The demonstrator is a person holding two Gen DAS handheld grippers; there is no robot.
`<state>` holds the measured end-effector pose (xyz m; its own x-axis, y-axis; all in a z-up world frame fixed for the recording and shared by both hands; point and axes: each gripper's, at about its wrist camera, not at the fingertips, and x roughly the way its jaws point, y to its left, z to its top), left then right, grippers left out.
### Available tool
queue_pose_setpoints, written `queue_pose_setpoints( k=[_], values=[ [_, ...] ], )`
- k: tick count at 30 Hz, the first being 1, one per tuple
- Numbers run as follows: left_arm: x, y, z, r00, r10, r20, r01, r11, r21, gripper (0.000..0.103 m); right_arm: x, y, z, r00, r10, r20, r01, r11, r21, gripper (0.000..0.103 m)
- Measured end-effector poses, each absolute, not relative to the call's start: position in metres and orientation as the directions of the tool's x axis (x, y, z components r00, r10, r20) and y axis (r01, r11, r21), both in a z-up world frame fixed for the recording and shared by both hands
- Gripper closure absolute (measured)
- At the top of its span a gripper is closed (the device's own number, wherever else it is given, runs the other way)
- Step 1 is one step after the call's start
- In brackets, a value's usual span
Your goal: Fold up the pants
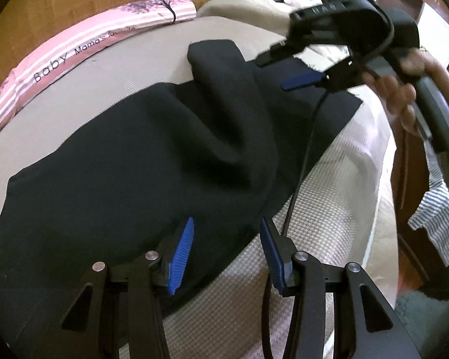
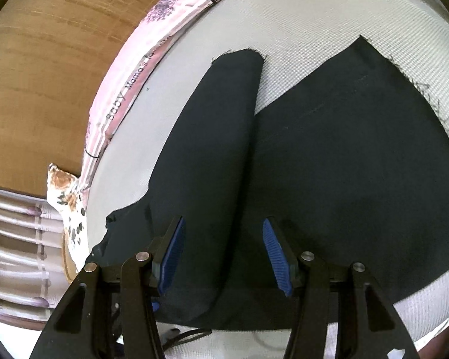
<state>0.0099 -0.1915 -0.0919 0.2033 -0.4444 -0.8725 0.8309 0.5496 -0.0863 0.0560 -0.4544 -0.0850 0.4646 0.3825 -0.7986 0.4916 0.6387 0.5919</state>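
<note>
Black pants [image 1: 152,155] lie rumpled on a pale woven mattress [image 1: 323,218], with a raised fold running toward a leg end at the far side. In the right wrist view the pants [image 2: 338,161] spread into a narrow leg on the left and a wide part on the right. My left gripper [image 1: 227,220] hovers open over the near edge of the pants, with nothing between its blue pads. My right gripper [image 2: 223,221] is open above the cloth too, and holds nothing. The left wrist view shows that right gripper [image 1: 272,73] in a hand [image 1: 404,89], over the far leg.
A pink striped cushion [image 1: 74,51] with printed words lines the far edge of the mattress against a wooden board [image 2: 45,59]. A black cable [image 1: 302,161] hangs from the right gripper across the pants. Striped cloth [image 1: 440,215] sits at the right, a floral cloth [image 2: 68,203] at the left.
</note>
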Motion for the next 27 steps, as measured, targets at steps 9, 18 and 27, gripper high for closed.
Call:
queue_pose_setpoints(
  k=[9,18,27],
  values=[
    [0.019,-0.2,-0.103,0.241,-0.408,-0.881,0.816,0.576,-0.043,0.057,0.09,-0.479,-0.105,0.493,0.377,-0.784,0.513,0.602,0.612,0.052],
    [0.018,-0.206,-0.099,0.23,-0.417,-0.879,0.828,0.559,-0.048,0.091,0.11,-0.483,-0.09,0.522,0.39,-0.759,0.444,0.635,0.632,0.092],
    [0.032,-0.191,-0.086,0.211,-0.484,-0.849,0.788,0.598,-0.145,0.095,0.143,-0.465,-0.043,0.516,0.368,-0.773,0.377,0.713,0.592,0.092]
  ],
)
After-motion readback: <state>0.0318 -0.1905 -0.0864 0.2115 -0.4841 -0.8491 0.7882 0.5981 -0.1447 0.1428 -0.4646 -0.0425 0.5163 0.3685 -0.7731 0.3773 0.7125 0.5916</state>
